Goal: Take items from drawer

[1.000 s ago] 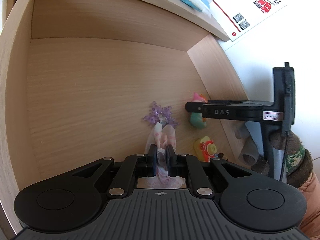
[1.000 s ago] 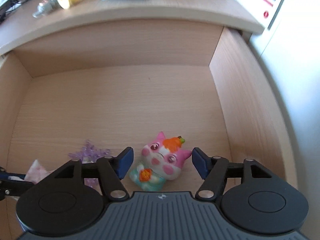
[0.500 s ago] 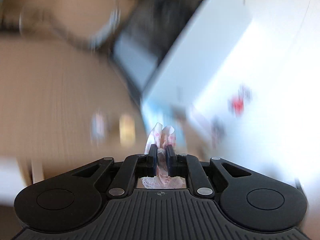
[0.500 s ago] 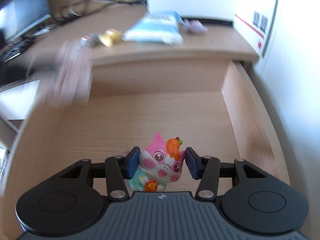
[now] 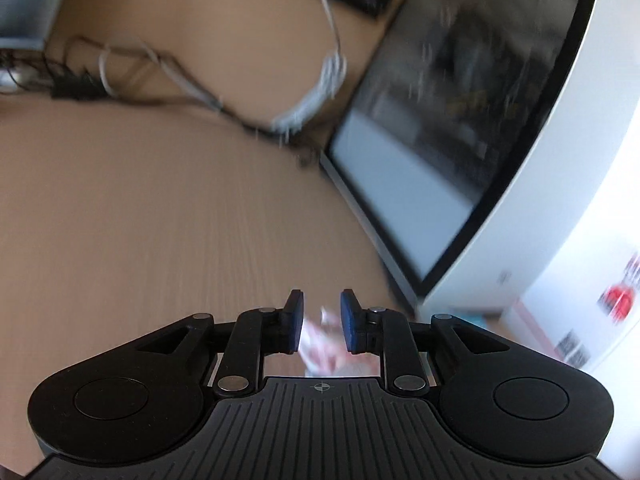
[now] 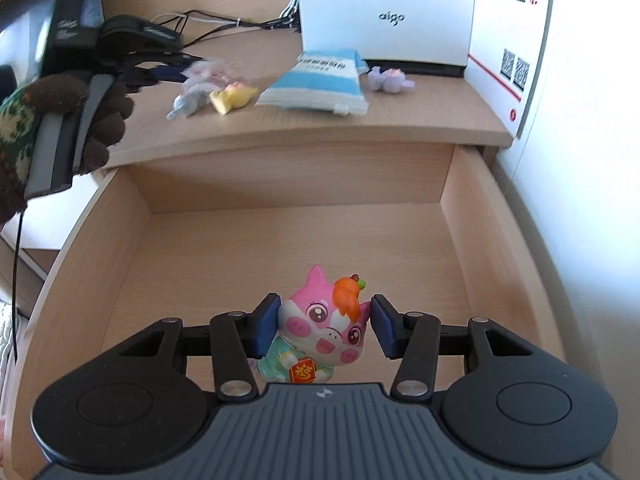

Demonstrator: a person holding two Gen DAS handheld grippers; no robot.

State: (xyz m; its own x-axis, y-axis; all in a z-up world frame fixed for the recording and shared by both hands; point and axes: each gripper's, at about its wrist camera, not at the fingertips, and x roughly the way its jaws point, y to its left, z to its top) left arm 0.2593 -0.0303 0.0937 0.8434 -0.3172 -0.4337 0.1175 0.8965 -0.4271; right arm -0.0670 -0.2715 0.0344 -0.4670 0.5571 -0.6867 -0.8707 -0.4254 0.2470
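Observation:
My right gripper (image 6: 324,322) is shut on a pink toy figure (image 6: 320,328) with an orange tuft and a teal body, held above the floor of the open wooden drawer (image 6: 460,216). My left gripper (image 5: 321,308) hangs over the desk top (image 5: 160,220). Its jaws are opening, and a blurred pink-and-white wrapped item (image 5: 324,344) sits loose between them. The right wrist view shows that left gripper (image 6: 176,66) at the upper left in a brown gloved hand (image 6: 100,120), with the wrapped item (image 6: 208,72) at its tips.
On the desk top (image 6: 400,124) lie a blue-and-white packet (image 6: 320,88), a purple toy (image 6: 390,80), a yellow toy (image 6: 232,96) and a pale wrapped piece (image 6: 186,104). A white box (image 6: 388,12) and cables (image 6: 224,24) stand behind. A dark screen (image 5: 440,120) is at the right.
My left gripper rose out of the drawer to the desk top and its jaws parted from the wrapped item. My right gripper closed on the pink toy and lifted it.

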